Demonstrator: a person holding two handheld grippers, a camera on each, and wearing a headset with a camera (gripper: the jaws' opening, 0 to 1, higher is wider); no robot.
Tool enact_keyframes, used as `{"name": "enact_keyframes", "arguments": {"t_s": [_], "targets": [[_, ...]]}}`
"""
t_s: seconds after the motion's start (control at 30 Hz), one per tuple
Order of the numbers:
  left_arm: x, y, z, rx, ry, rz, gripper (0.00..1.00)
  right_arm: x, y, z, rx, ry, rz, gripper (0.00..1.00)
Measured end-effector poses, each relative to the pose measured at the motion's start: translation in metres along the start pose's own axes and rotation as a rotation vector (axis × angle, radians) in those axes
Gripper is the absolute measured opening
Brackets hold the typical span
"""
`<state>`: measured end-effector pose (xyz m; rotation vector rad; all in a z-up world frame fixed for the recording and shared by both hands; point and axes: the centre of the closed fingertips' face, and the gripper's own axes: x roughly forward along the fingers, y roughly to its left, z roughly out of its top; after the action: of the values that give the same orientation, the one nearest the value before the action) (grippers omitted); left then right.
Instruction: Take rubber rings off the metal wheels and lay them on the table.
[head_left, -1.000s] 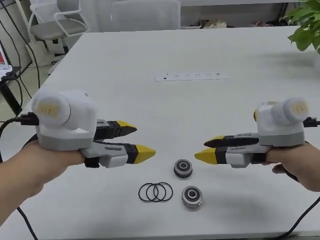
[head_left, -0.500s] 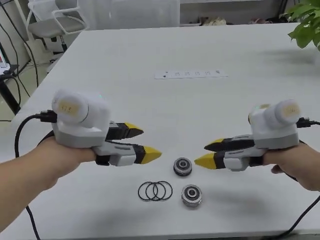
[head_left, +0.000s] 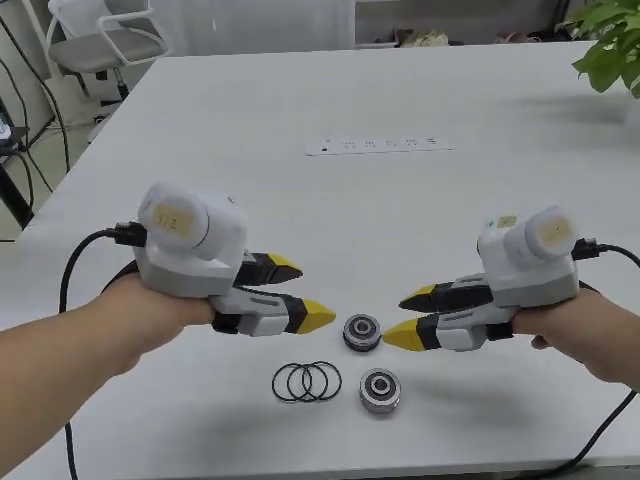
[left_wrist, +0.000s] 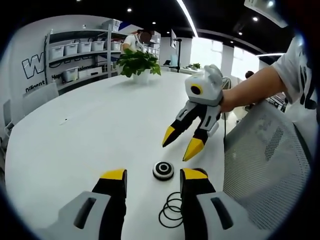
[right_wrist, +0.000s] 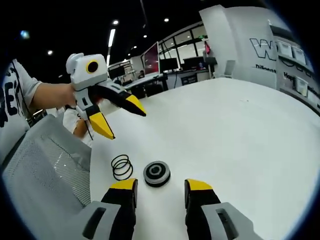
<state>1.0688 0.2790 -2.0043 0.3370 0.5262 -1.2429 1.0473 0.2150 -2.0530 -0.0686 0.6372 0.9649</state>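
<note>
Two small metal wheels lie near the table's front edge. The farther wheel (head_left: 362, 332) has a dark outer band; the nearer wheel (head_left: 380, 389) shows a bare metal rim. Three black rubber rings (head_left: 307, 381) lie overlapped on the table left of the nearer wheel. My left gripper (head_left: 308, 292) is open just left of the farther wheel, and my right gripper (head_left: 402, 318) is open just right of it; both are empty. In the left gripper view the wheel (left_wrist: 163, 170) sits between my left gripper (left_wrist: 154, 175) tips, rings (left_wrist: 172, 210) below. In the right gripper view the wheel (right_wrist: 156, 173) lies ahead of my right gripper (right_wrist: 161, 185).
A white power strip (head_left: 378, 146) lies mid-table. A green plant (head_left: 610, 45) stands at the far right corner and an office chair (head_left: 100, 45) beyond the far left. Cables trail from both grippers off the front edge of the white table (head_left: 300, 200).
Both grippers have closed in on the farther wheel, the left moving right and the right moving left and slightly down. Wheels and rings have stayed put.
</note>
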Motion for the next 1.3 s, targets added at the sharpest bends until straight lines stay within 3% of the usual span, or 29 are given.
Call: {"name": "enact_keyframes", "arguments": {"t_s": [0.37,0.93,1.3], "targets": [[0.021,-0.007,-0.013,0.003,0.042,-0.038,0.38,0.010,-0.002,-0.010,-0.053,0.043,0.004,0.30],[0.041,-0.015,-0.029,0.028,0.093,-0.070,0.32,0.024,0.003,-0.011,-0.097,0.061,0.016,0.23],[0.051,-0.022,-0.028,0.025,0.097,-0.089,0.30,0.025,0.000,-0.015,-0.112,0.066,0.007,0.17]]}}
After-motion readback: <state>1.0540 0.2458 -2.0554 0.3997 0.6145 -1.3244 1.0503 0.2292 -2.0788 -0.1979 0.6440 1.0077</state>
